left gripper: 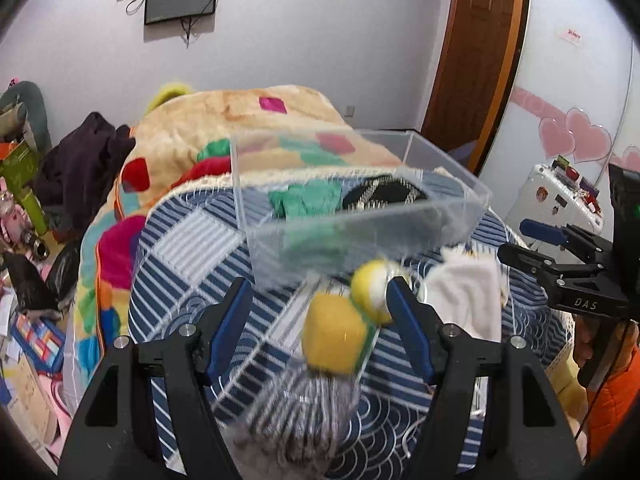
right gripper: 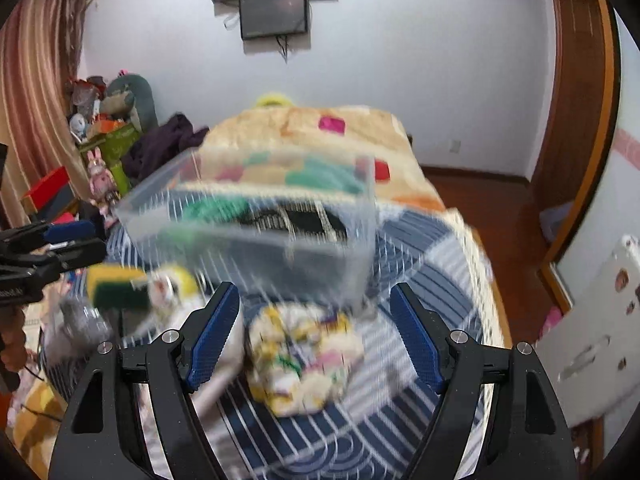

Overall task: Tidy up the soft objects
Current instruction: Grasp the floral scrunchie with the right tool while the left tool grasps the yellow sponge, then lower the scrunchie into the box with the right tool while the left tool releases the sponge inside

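I have both grippers over the bed [left gripper: 192,240], which is covered with a blue and white striped quilt. My left gripper [left gripper: 320,300] has its fingers spread wide and grips nothing. Between them lies a yellow sponge [left gripper: 334,338] with a green scouring side, and just beyond it a yellow and white plush toy [left gripper: 372,290] that sits against the inner face of the right-hand finger [left gripper: 408,320]; I cannot tell whether they actually touch. A white cloth [left gripper: 468,292] lies just beside the toy, toward the right edge of the bed. A grey furry item [left gripper: 304,412] lies nearest me, partly under the sponge.

My right gripper [right gripper: 316,328] is also wide open and empty. Between its fingers, on the quilt, lies a crumpled patterned cloth [right gripper: 304,360] in white, yellow and pink, blurred in this view.

Further up the bed stands a clear plastic box [left gripper: 360,224]. Inside it I see a green cloth [left gripper: 304,200] and a black item with pale stripes [left gripper: 384,194], side by side. Behind the box a beige blanket [left gripper: 240,112] with coloured patches is heaped toward the far end of the bed.

From the left wrist view my right gripper shows at the right edge of the bed, beside the white cloth.
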The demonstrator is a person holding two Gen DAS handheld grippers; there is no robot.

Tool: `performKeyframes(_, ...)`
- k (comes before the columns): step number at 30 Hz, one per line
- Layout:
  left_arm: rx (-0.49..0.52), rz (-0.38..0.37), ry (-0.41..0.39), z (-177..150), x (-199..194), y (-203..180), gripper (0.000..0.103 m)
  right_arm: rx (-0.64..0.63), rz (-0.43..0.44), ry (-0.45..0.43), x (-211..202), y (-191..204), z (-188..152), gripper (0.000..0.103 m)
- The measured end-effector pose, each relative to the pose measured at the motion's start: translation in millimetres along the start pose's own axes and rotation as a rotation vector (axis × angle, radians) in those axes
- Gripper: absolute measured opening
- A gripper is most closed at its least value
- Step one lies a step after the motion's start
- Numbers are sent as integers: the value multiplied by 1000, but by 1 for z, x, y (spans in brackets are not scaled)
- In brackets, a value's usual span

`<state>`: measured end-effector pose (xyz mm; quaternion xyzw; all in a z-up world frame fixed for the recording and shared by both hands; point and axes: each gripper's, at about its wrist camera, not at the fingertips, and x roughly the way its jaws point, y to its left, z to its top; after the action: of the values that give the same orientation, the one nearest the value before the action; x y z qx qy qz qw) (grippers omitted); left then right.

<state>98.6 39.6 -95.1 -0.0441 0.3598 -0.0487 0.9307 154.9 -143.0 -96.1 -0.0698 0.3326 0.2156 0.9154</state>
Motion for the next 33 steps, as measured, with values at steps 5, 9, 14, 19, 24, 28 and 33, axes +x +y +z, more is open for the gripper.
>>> performKeyframes(5, -43, -17, 20, -16, 9, 0, 69, 30, 14, 54, 2, -5, -23, 75)
performKeyframes(9, -51, -22, 29, -20, 15, -1, 69, 41, 27, 88, 10, -6, -36, 75)
performKeyframes(14, -57, -46, 33, -22, 20, -1, 48, 53, 75, 134, 17, -4, -43, 58)
performKeyframes(19, -58, -43, 37, -25, 21, -1, 34, 70, 110, 148, 16, -6, -44, 29)
performKeyframes(24, -43, -44, 19, -27, 12, -3, 33, 76, 100, 121, 10, -8, -44, 19)
performKeyframes(28, -38, -42, -10, -23, 0, -2, 33, 64, 78, 76, -4, -9, -39, 17)
performKeyframes(33, -38, -43, -59, -10, -17, -1, 33, 78, 63, 25, -19, -15, -31, 17)
